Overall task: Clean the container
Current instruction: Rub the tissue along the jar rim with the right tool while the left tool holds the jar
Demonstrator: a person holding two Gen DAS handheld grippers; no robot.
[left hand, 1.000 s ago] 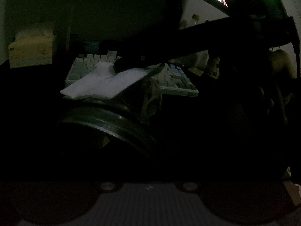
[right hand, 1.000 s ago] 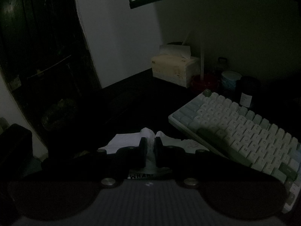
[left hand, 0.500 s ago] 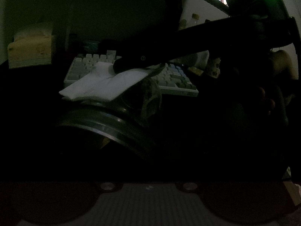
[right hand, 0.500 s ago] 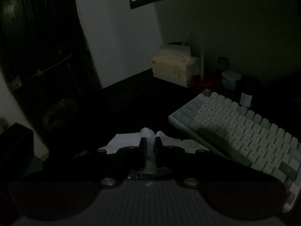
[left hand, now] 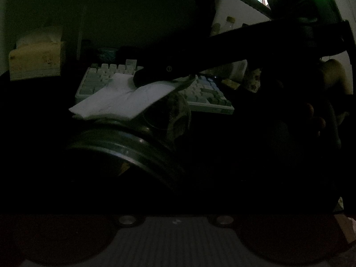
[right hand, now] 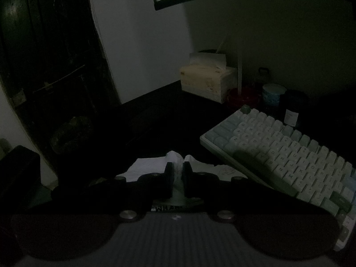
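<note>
Dimly, we pinch a white tissue (right hand: pixel 178 171) in our right gripper (right hand: pixel 178 173) above the glass container (left hand: pixel 124 146); left grip unclear. Next: wipe inside.

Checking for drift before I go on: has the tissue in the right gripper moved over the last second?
No. The tissue sits clamped in the right gripper, in the same spot relative to the keyboard.
</note>
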